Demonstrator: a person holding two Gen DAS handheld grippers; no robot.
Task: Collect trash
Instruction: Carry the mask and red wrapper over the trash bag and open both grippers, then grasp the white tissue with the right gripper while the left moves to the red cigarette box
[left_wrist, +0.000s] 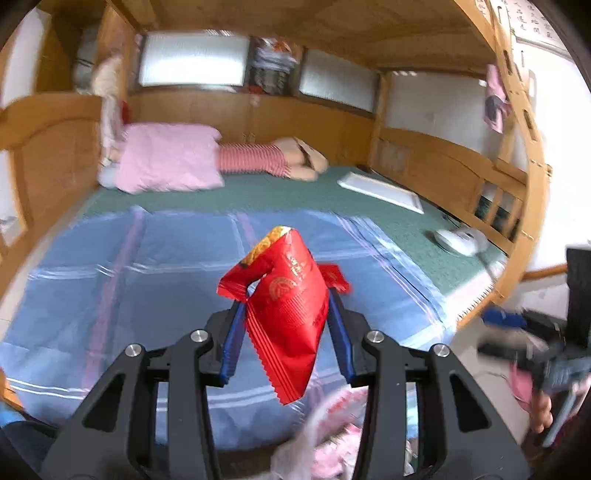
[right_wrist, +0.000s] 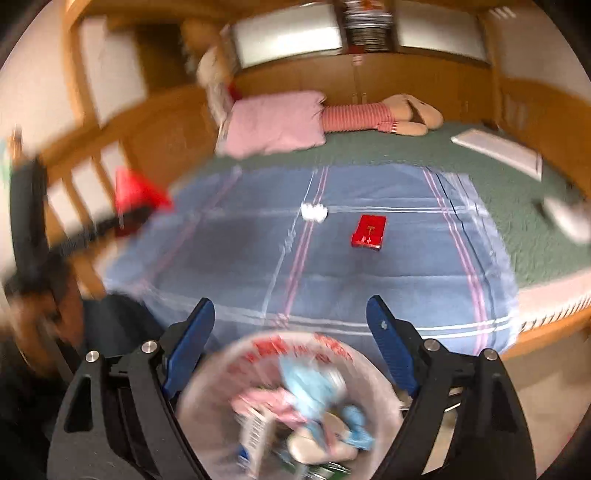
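My left gripper (left_wrist: 286, 299) is shut on a red snack wrapper (left_wrist: 291, 306) and holds it above the blue plaid blanket (left_wrist: 147, 280); it shows blurred at the left of the right wrist view (right_wrist: 136, 194). My right gripper (right_wrist: 290, 310) is open, its fingers astride the rim of a trash bin lined with a clear plastic bag (right_wrist: 288, 402) that holds several pieces of trash. A red packet (right_wrist: 369, 230) and a crumpled white tissue (right_wrist: 314, 211) lie on the blanket (right_wrist: 369, 280) ahead. The bag's edge also shows at the bottom of the left wrist view (left_wrist: 325, 435).
A pink pillow (left_wrist: 166, 158), a striped plush toy (left_wrist: 273, 160), a white flat board (left_wrist: 384, 190) and a white device (left_wrist: 458, 240) lie on the green mattress (left_wrist: 295, 192). Wooden bed rails (left_wrist: 480, 177) surround it. Clutter lies on the floor at right (left_wrist: 524, 343).
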